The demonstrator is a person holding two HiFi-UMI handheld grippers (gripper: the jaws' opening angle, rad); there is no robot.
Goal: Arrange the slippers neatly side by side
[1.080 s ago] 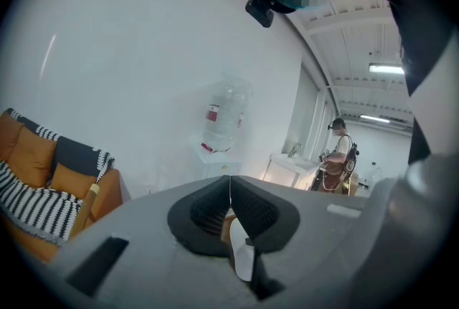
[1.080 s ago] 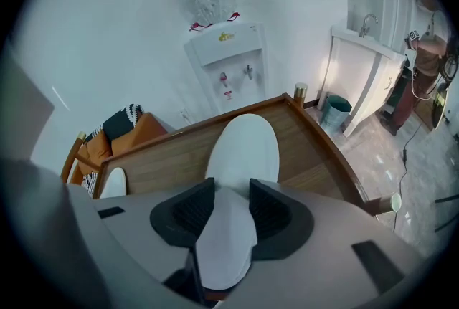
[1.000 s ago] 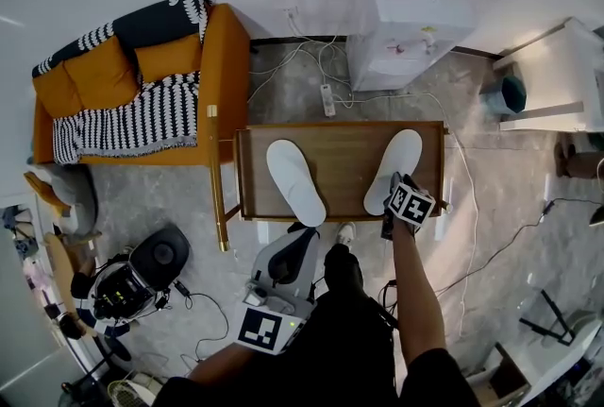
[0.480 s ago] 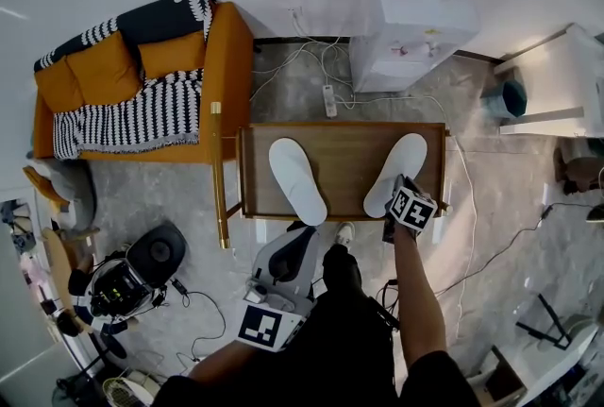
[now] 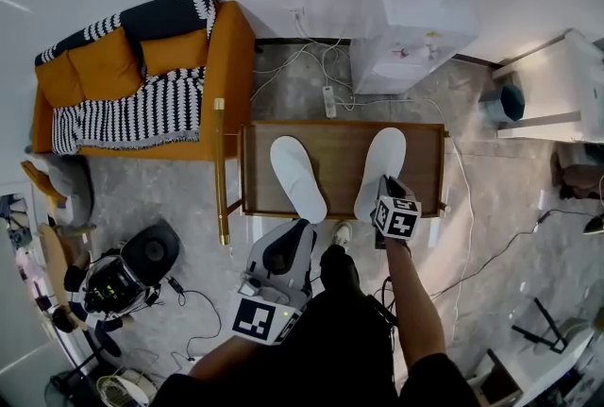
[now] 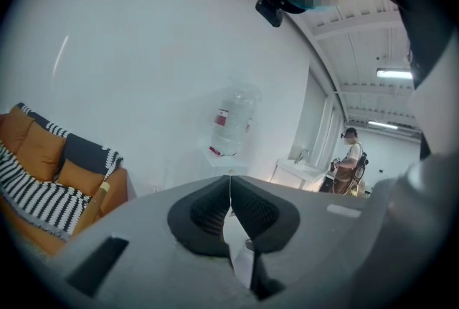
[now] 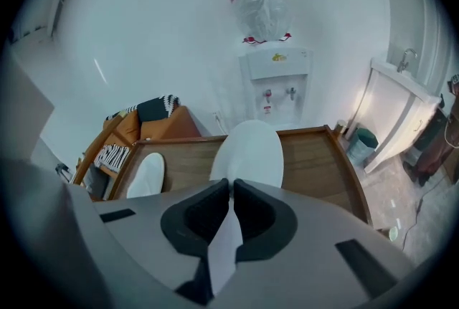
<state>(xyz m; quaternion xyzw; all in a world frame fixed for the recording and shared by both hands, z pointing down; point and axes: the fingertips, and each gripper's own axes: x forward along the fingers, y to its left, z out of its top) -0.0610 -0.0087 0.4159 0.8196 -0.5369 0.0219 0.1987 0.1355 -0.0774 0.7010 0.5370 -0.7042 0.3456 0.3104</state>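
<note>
In the head view, a wooden worktop [image 5: 340,126] is seen with two white slippers laid on it. The left slipper [image 5: 297,178] is angled, its far end leaning left. The right slipper [image 5: 380,171] is set well apart from it, its far end leaning slightly right. The right claw [image 5: 381,199] is placed at the near end of the right slipper. The left claw [image 5: 294,235] is held just off the worktop's near edge, near the left slipper.

In the left gripper view, the left claw's pads are seen pressed together with nothing between them. The claw is pointed at a white wall, with an orange sofa [image 6: 43,171] at the left.

In the right gripper view, the right claw is being closed, and the near edge of the right slipper is pinched between its pads. The left slipper is seen farther left on the worktop, and a water dispenser [image 7: 276,82] is seen beyond the far edge.
</note>
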